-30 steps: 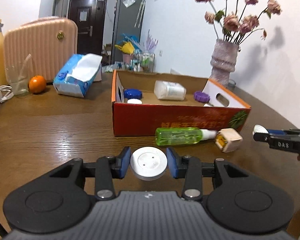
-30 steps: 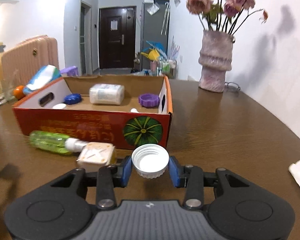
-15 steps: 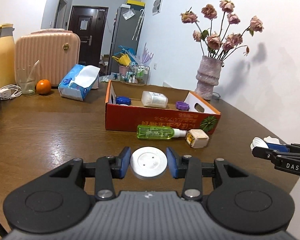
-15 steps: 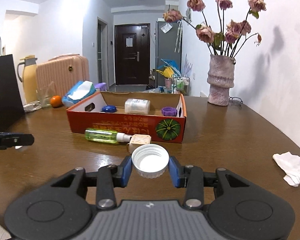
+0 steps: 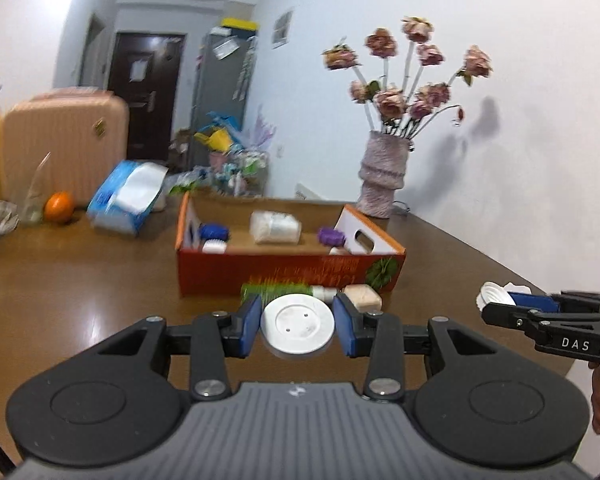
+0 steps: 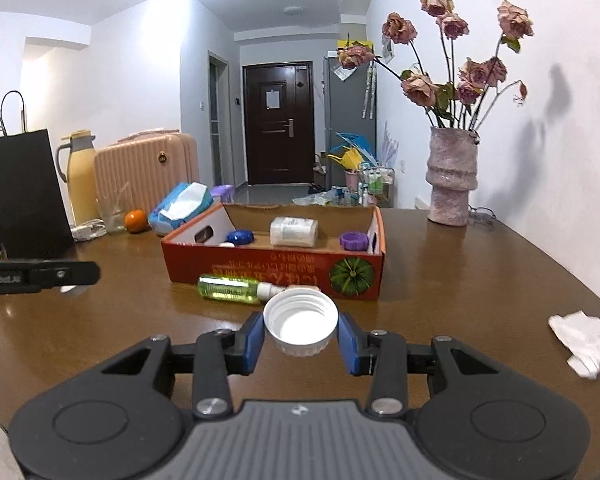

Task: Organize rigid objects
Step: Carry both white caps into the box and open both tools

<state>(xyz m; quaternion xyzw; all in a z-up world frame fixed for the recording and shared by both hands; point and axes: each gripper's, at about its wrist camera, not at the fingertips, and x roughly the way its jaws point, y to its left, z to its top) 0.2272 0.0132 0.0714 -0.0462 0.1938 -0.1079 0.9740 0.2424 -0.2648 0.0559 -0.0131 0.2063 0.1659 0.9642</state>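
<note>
Bench (image 6: 460, 280) carries cardboard box (image 6: 276, 268). Left hand-held gripper (image 5: 297, 322) clamps flat white lid (image 5: 297, 322); right hand-held gripper (image 6: 301, 330) clamps ribbed white cap (image 6: 301, 330).

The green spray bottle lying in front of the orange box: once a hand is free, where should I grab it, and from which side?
Grip the green spray bottle across the middle of its green body, coming down from above. It lies on its side along the front wall of the orange box, so that wall blocks any approach from the far side. The white nozzle end is narrower and a poorer hold.
</note>
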